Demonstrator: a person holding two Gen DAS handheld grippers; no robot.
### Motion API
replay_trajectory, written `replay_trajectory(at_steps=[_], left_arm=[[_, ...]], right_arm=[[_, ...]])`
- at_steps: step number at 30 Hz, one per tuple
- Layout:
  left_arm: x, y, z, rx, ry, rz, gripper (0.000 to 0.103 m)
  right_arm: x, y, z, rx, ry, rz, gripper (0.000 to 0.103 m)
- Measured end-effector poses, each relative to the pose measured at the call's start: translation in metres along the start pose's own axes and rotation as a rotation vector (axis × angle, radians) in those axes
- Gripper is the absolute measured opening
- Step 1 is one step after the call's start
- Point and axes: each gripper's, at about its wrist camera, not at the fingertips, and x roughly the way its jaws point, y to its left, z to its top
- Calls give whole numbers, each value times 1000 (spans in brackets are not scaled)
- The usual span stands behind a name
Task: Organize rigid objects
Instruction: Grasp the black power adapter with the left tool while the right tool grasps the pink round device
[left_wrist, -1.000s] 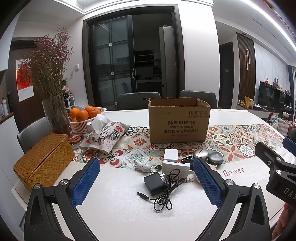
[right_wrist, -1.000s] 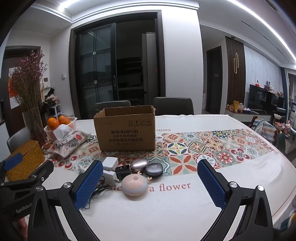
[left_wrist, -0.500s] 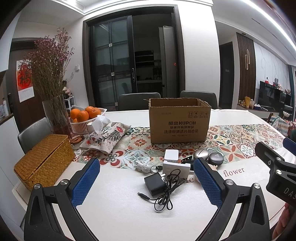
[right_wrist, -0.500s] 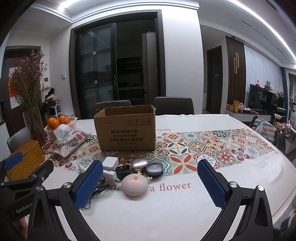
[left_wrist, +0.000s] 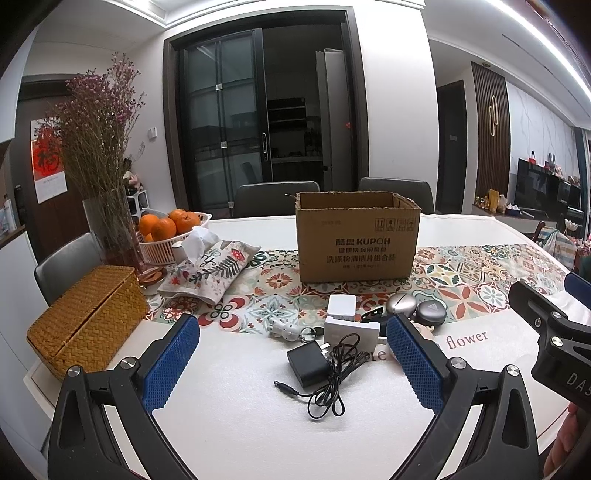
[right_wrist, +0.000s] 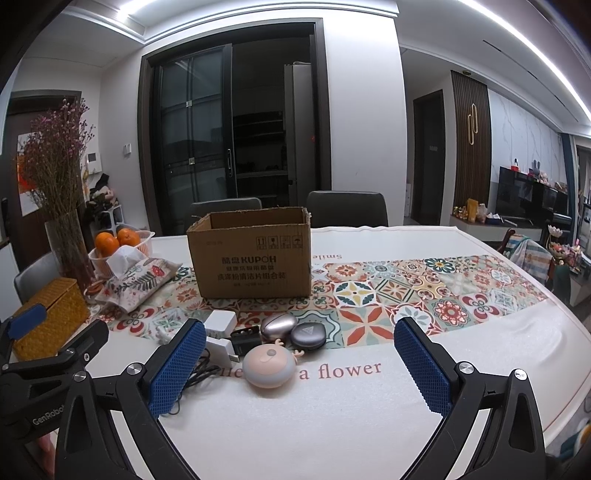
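While both claws, left (left_wrist: 291, 354) and right (right_wrist: 299, 365), are gaping empty, "KUPOH" is showing on the box (right_wrist: 255, 258) at frame centre.

Cool, even light falls from the ceiling strip lights (left_wrist: 550, 48), which burn out to white glare in both views, and the pale surface (right_wrist: 332, 424) reflects it softly with only faint shadows under the small items. The glass door (left_wrist: 258, 122) behind stays dark. Fisheye bending curves walls and ceiling lines toward black vignetted corners, while the centre stays sharp and free of motion blur.
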Motion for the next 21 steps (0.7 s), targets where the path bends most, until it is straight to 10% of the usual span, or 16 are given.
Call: replay_trajectory(at_steps=[21], left_arm=[[29, -10, -9, 30, 111, -39, 103]], right_arm=[[23, -7, -11, 16, 88, 14, 103]])
